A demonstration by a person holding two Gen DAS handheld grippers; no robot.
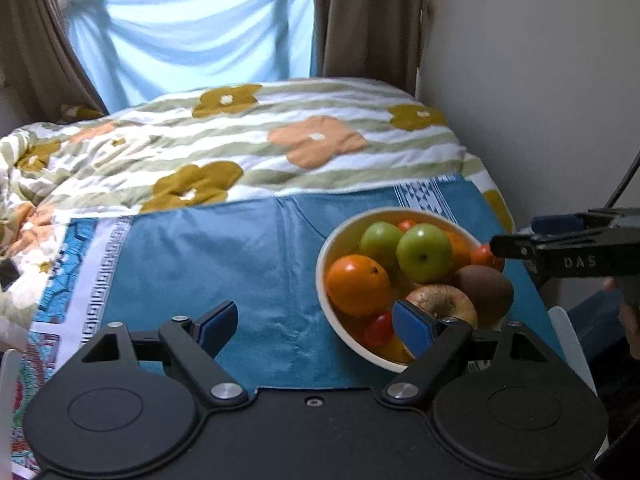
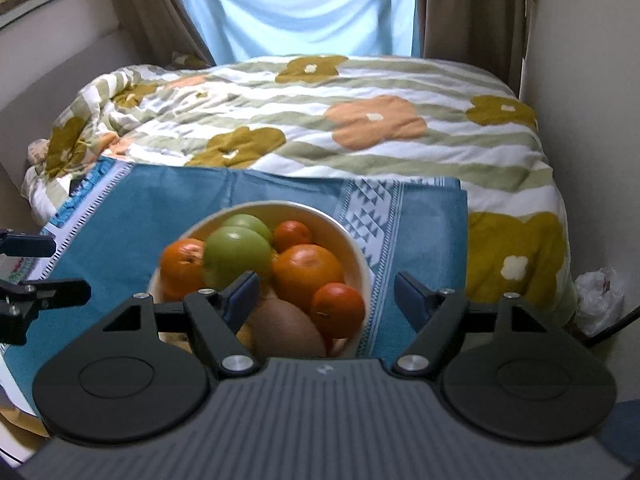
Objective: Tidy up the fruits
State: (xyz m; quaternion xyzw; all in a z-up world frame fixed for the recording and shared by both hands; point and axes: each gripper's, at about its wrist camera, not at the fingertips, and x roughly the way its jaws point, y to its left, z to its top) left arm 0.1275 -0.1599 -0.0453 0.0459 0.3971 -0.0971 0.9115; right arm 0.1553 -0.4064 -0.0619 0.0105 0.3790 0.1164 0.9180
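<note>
A cream bowl [image 1: 322, 280] stands on a blue cloth [image 1: 224, 256] and is piled with fruit: two green apples [image 1: 424, 254], an orange [image 1: 357, 284], a kiwi [image 1: 486, 288], a brownish apple [image 1: 442, 302] and a small red tomato [image 1: 378, 328]. My left gripper [image 1: 316, 316] is open and empty, its right finger over the bowl's near side. My right gripper [image 2: 326, 284] is open above the bowl [image 2: 360, 248], over a kiwi [image 2: 286, 330] and a small mandarin [image 2: 338, 310]; its pads press on nothing. Each gripper shows in the other's view: right [image 1: 516, 236], left [image 2: 60, 268].
The cloth lies on a bed with a floral striped duvet [image 1: 280, 140]. A pale wall [image 1: 540, 100] runs close along the right side, brown curtains [image 1: 368, 20] hang at the back. A white plastic bag [image 2: 598, 296] and a black cable [image 2: 612, 328] sit at the bed's right edge.
</note>
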